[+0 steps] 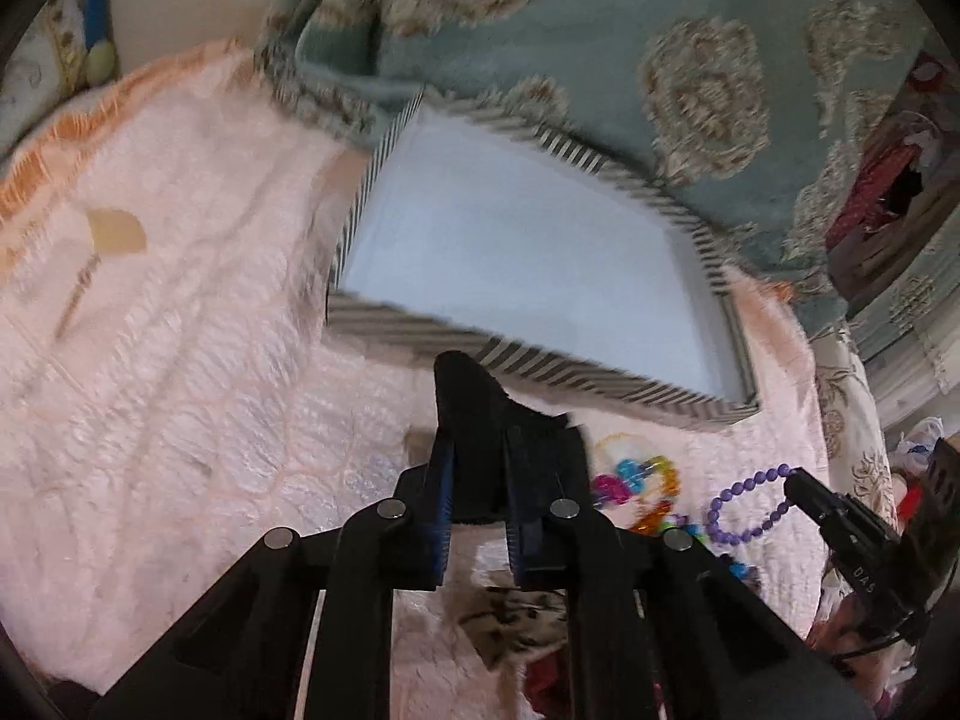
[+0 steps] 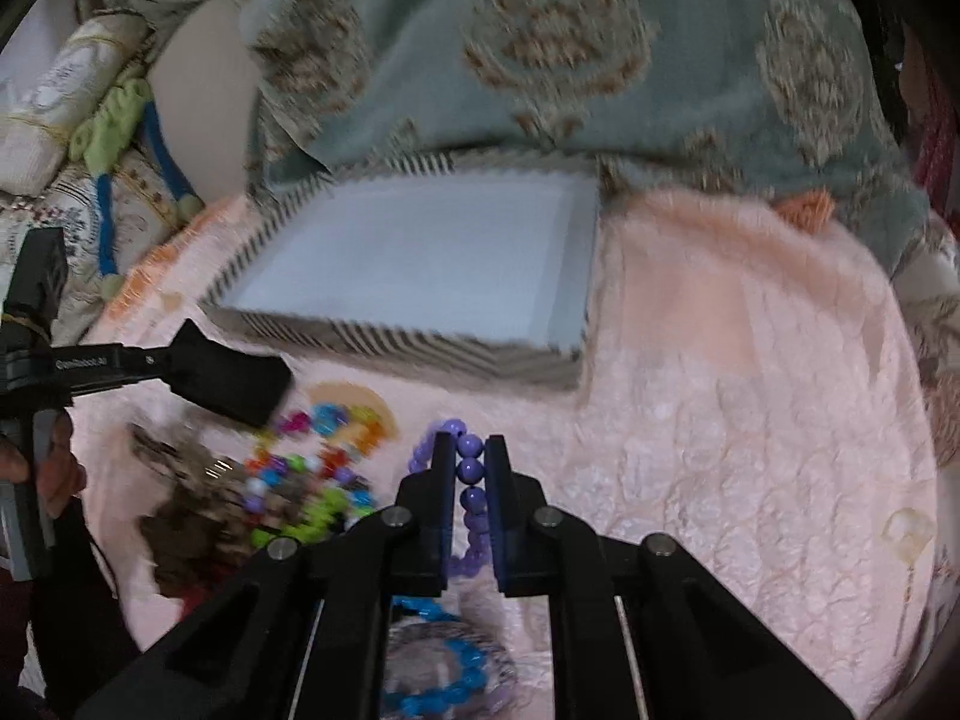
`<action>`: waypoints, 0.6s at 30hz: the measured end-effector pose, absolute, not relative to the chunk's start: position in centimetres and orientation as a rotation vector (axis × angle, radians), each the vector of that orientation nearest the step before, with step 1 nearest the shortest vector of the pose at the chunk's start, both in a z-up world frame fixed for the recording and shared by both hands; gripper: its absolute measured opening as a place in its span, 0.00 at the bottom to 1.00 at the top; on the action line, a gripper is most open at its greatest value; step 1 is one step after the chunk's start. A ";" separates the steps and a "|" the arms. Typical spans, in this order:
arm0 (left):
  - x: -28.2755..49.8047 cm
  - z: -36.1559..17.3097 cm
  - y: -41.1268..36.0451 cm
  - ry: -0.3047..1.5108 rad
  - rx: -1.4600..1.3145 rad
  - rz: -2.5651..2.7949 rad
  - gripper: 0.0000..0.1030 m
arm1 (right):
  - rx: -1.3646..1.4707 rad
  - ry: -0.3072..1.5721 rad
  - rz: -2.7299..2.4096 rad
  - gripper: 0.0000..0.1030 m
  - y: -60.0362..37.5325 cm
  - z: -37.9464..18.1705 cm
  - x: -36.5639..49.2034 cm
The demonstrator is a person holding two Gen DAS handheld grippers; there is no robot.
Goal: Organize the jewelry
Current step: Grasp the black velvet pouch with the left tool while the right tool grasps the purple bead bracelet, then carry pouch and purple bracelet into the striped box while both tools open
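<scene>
Nearest, my right gripper (image 2: 469, 450) is clamped on a purple round-bead bracelet (image 2: 470, 471), its beads lined up between the pads and running away from me along the fingers, the loop curling off to the left at the far end. Just below the fingers lies a blue bead bracelet (image 2: 432, 693) on the pink quilted blanket (image 2: 720, 420). Left of that sits a blurred heap of multicoloured plastic beads (image 2: 312, 468). My left gripper (image 1: 480, 414) is closed on a black cloth-like piece (image 1: 480, 396), which I can't identify; its arm carries small white lettering too blurred to read surely. Farther off, the striped-sided open box with a pale blue inside (image 2: 420, 264) lies with its long axis left to right. Beyond it is a teal blanket with beige medallions (image 2: 540, 60).
</scene>
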State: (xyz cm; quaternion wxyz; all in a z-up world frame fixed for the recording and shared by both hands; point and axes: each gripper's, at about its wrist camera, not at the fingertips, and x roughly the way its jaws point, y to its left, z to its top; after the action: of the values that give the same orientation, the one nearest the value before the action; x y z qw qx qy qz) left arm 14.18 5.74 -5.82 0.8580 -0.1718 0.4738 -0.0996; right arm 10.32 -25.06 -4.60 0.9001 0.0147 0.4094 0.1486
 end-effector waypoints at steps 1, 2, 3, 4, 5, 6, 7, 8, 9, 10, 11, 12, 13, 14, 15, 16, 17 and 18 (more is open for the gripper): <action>14.0 -5.3 5.7 0.982 -0.360 -0.214 0.00 | 0.026 0.830 0.314 0.09 -24.9 -3.7 10.1; 14.0 -4.5 5.7 0.966 -0.361 -0.217 0.00 | 0.022 0.817 0.318 0.09 -24.8 -2.9 10.0; 13.8 -3.8 5.8 0.951 -0.362 -0.215 0.00 | 0.021 0.808 0.320 0.09 -24.7 -2.4 10.0; 13.8 -3.3 5.8 0.939 -0.362 -0.215 0.00 | 0.020 0.796 0.323 0.09 -24.7 -1.6 9.9; 13.8 -2.6 5.9 0.925 -0.364 -0.221 0.00 | 0.018 0.788 0.324 0.09 -24.6 -1.1 9.9; 14.0 -2.0 5.9 0.911 -0.365 -0.224 0.00 | 0.015 0.778 0.323 0.09 -24.6 -0.5 10.1; 14.1 -1.5 5.9 0.900 -0.367 -0.223 0.00 | 0.015 0.771 0.323 0.09 -24.5 -0.1 10.3; 14.4 -1.0 5.9 0.887 -0.367 -0.221 0.00 | 0.018 0.764 0.323 0.09 -24.5 0.3 10.7; 14.6 -0.7 5.9 0.879 -0.367 -0.221 0.00 | 0.023 0.758 0.323 0.09 -24.5 0.8 11.1; 14.9 -0.3 5.9 0.867 -0.366 -0.220 0.00 | 0.024 0.755 0.322 0.09 -24.5 1.0 11.5; 15.4 0.0 5.9 0.857 -0.362 -0.215 0.00 | 0.024 0.752 0.320 0.09 -24.4 1.2 12.0; 15.9 0.1 5.8 0.853 -0.362 -0.212 0.00 | 0.024 0.748 0.318 0.09 -24.2 1.2 12.4; 16.5 0.1 5.7 0.852 -0.365 -0.209 0.00 | 0.025 0.744 0.318 0.09 -24.0 1.4 13.0; 17.2 -0.1 5.6 0.857 -0.368 -0.204 0.00 | 0.027 0.742 0.318 0.09 -23.9 1.4 13.6; 17.8 -0.3 5.5 0.862 -0.369 -0.200 0.00 | 0.030 0.740 0.318 0.09 -23.7 1.4 14.3; 18.7 -0.7 5.4 0.868 -0.367 -0.192 0.00 | 0.036 0.740 0.319 0.09 -23.5 1.3 15.1; 19.3 -1.0 5.3 0.872 -0.366 -0.187 0.00 | 0.043 0.742 0.321 0.09 -23.3 1.2 15.8; 19.9 -1.4 5.1 0.882 -0.364 -0.181 0.00 | 0.053 0.747 0.323 0.09 -23.1 0.9 16.6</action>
State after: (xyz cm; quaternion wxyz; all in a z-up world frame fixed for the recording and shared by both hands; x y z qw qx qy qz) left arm 19.93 5.14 -1.44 0.8844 -0.1751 0.4238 -0.0870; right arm 16.58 -23.13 0.93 0.9180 0.0256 0.3633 0.1570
